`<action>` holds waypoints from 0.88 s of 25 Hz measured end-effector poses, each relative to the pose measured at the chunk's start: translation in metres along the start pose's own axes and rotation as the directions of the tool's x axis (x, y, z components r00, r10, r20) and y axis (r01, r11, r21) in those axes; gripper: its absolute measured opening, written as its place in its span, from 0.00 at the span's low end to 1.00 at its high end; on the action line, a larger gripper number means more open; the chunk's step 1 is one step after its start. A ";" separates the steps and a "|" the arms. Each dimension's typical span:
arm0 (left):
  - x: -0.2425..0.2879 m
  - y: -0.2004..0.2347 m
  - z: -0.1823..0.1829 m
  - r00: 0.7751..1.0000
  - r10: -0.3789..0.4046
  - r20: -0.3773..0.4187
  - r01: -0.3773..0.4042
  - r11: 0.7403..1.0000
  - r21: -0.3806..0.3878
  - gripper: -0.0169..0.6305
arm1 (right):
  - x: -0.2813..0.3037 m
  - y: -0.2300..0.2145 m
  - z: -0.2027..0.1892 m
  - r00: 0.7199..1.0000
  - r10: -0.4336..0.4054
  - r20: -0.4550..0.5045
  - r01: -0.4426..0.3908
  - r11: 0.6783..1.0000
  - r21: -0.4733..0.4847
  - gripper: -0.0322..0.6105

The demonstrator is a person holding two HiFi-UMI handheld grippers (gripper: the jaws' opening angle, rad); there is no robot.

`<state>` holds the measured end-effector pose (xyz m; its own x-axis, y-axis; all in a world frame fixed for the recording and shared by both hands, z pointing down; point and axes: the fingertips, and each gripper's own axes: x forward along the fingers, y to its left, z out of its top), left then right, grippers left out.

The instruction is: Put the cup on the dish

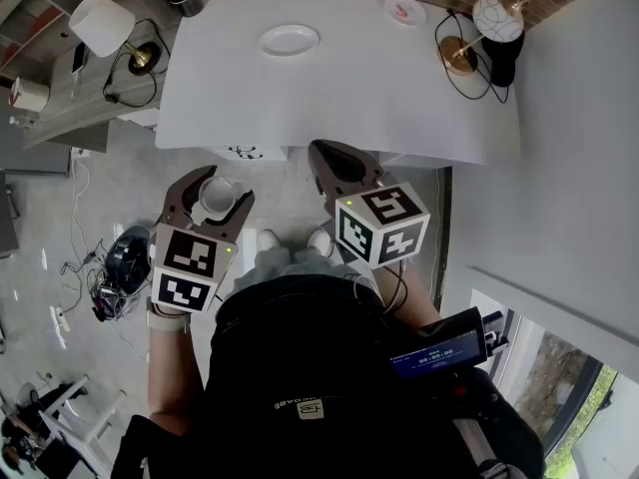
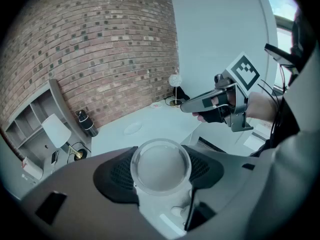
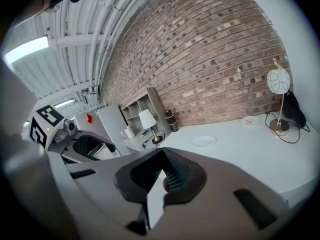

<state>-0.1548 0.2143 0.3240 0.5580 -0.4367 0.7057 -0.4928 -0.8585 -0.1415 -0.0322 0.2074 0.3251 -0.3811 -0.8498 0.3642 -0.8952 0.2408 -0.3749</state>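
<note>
- We see the left gripper (image 1: 216, 185) grasping the cup (image 2: 160, 166). Its two jaws press on the sides of the cup, and the open mouth faces this gripper's camera.
- The cup is held in the air in front of the person, over the floor and short of the near edge of the white table (image 1: 399, 98).
- The right gripper (image 1: 333, 164) has its jaws clenched together with nothing between them (its own view shows this clearly). It is beside the left one, with its tip at the table's near edge.
- The dish (image 1: 290, 39) lies on the far part of the table, well apart from the cup.
- A globe lamp (image 1: 496, 18) stands at the far right corner of the table, near a small plate (image 1: 404, 10).
</note>
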 end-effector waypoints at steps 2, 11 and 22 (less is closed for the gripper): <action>-0.007 0.002 -0.007 1.000 -0.002 0.002 0.002 1.000 -0.012 0.45 | -0.001 0.007 -0.003 1.000 -0.006 -0.001 0.006 1.000 0.005 0.05; -0.025 0.020 -0.029 1.000 -0.014 0.013 0.014 1.000 -0.019 0.45 | 0.008 0.031 -0.008 1.000 -0.027 -0.007 0.027 1.000 0.003 0.05; -0.031 0.042 -0.051 0.999 -0.035 0.016 0.035 0.999 -0.007 0.45 | 0.028 0.049 -0.009 0.997 -0.071 -0.014 0.071 0.997 0.027 0.05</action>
<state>-0.2270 0.2052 0.3309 0.5856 -0.4111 0.6986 -0.4780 -0.8712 -0.1120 -0.0884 0.1994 0.3246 -0.3198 -0.8583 0.4014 -0.9137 0.1671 -0.3705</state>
